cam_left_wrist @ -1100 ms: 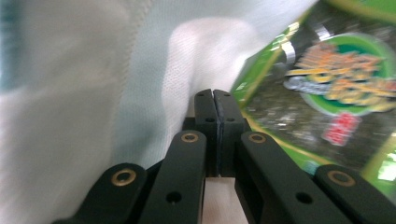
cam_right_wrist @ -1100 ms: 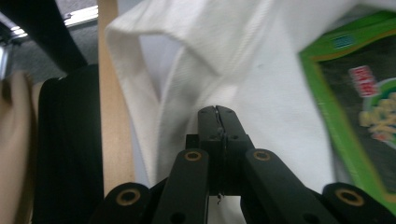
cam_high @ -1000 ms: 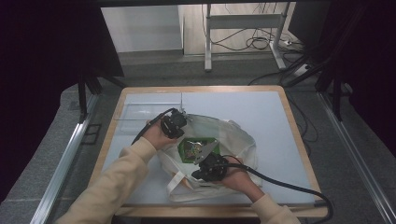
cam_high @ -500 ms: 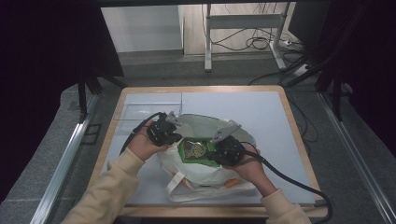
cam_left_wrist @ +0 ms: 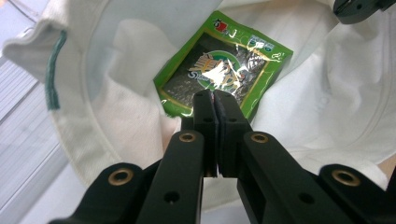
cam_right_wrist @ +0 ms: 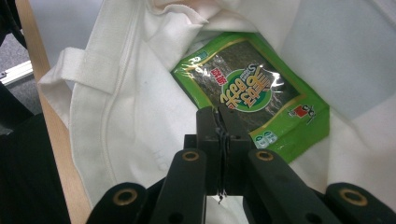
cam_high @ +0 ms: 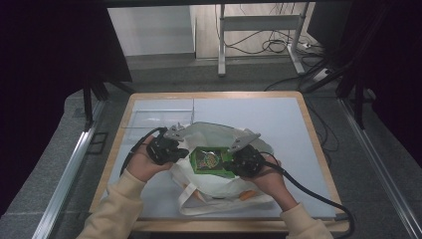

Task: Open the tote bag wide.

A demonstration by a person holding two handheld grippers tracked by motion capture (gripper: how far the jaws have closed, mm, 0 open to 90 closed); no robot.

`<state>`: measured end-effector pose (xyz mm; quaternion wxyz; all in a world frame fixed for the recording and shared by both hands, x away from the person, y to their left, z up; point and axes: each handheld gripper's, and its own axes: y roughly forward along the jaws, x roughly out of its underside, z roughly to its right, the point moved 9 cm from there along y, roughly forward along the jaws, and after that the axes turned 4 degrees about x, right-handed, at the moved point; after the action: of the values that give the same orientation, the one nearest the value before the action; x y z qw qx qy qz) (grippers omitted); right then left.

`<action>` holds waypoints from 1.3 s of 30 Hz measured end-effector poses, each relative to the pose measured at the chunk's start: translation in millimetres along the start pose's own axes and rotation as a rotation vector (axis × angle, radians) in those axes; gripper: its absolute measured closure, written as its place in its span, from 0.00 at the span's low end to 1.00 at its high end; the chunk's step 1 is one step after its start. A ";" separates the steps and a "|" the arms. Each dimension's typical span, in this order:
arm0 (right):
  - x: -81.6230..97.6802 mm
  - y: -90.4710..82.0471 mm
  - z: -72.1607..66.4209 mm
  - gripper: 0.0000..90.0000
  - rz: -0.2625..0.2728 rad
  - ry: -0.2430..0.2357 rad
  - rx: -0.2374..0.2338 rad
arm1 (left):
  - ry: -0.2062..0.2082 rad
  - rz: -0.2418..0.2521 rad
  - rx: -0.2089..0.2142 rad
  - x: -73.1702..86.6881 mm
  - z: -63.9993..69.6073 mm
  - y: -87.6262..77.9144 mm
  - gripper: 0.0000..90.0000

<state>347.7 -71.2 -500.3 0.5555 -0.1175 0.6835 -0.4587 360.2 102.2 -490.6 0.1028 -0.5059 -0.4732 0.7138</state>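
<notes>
A white cloth tote bag lies on the table with its mouth spread wide. Inside it lies a flat green seaweed packet, seen close up in the left gripper view and the right gripper view. My left gripper is at the left side of the bag's mouth, jaws pressed together on the bag's cloth edge. My right gripper is at the right side of the mouth, jaws likewise shut on a pinch of cloth, with a loose thread hanging between them.
The bag rests on a pale mat over a wooden-framed table. A clear shallow tray sits at the back left. The bag's webbing handle lies near the table's front edge. Cables trail from both grippers.
The two grippers have drawn apart, the left going leftward and nearer to the person, the right going rightward and farther away. The bag's mouth has spread wider and the green packet shows more fully.
</notes>
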 end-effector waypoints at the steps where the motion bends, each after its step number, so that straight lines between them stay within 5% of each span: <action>1: 0.3 -0.3 0.3 0.97 -0.002 0.001 0.002 | -0.007 0.008 0.008 2.2 -0.3 -1.9 0.99; 9: -0.4 -1.6 3.2 0.96 -0.004 0.014 0.006 | -0.029 0.032 0.002 10.0 -3.0 -6.3 0.94; 13: -0.8 -1.1 2.8 0.95 -0.003 0.021 0.010 | -0.054 0.090 -0.047 11.9 -7.4 -14.6 0.74; 18: -2.0 1.8 0.5 0.92 0.003 0.035 0.011 | -0.057 0.114 -0.043 15.5 -4.6 -25.9 0.64; 25: -8.1 3.9 -5.1 0.62 0.004 0.060 0.036 | -0.091 0.149 -0.044 20.7 -5.7 -40.4 0.44; 29: -15.5 2.3 -1.2 0.40 0.017 0.177 0.079 | -0.096 0.156 -0.042 23.1 -8.5 -43.3 0.41; 32: -14.0 4.6 2.7 0.34 -0.001 0.232 0.091 | -0.102 0.151 -0.039 25.1 -10.7 -41.5 0.40; 39: -14.5 13.2 4.5 0.32 -0.019 0.256 0.105 | -0.110 0.144 -0.040 28.0 -13.6 -39.7 0.40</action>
<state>361.4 -56.5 -500.7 0.4648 -0.0353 0.7227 -0.5103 345.1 148.5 -477.7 0.0149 -0.5006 -0.4547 0.7365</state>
